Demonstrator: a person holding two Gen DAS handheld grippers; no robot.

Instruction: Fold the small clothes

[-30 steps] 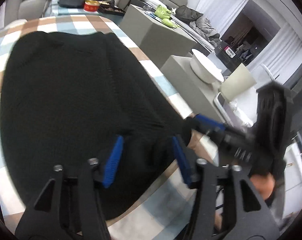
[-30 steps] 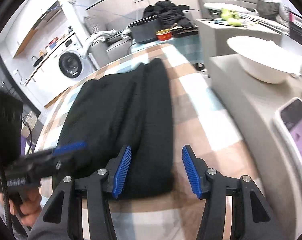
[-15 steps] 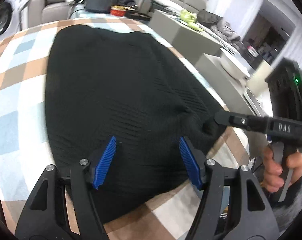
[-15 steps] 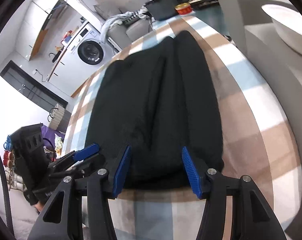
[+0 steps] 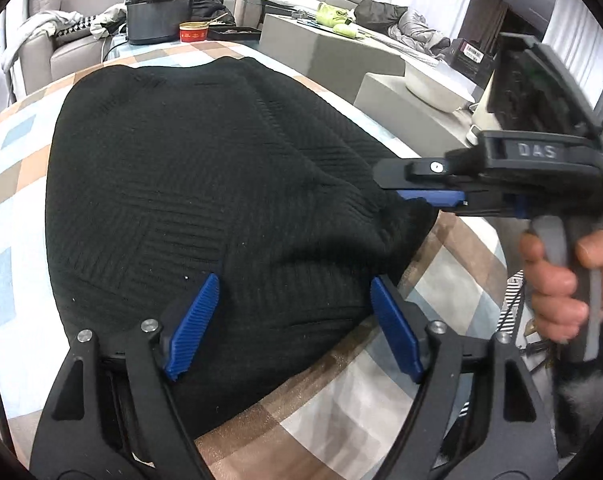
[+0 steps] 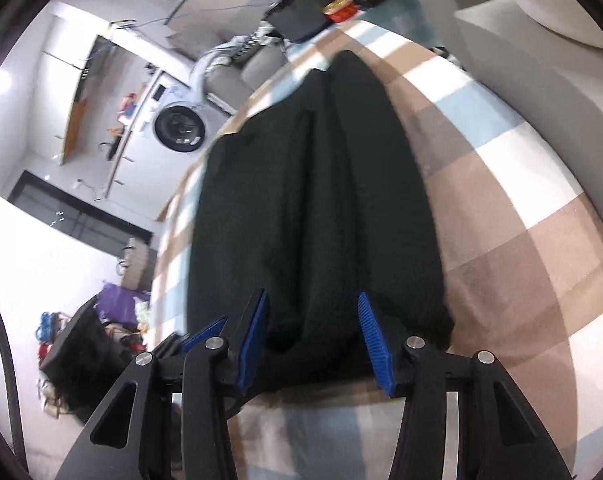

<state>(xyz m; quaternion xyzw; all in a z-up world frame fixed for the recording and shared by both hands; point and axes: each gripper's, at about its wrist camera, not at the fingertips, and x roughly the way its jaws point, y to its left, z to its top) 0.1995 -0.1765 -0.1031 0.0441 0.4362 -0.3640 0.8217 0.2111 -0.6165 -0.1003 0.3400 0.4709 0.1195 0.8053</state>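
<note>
Grippers [image 5: 293, 320] lower over sweater [image 5: 205, 184] than before

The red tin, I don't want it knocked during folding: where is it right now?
The red tin sits past the far end of the black garment, top centre in the left wrist view, beside a dark box.

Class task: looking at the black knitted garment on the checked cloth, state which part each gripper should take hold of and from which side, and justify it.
Grip the black knitted garment at its near hem's two corners, coming from the near table edge. It lies flat; only the hem gives an edge. Left gripper is opening; right gripper is closing there.
</note>
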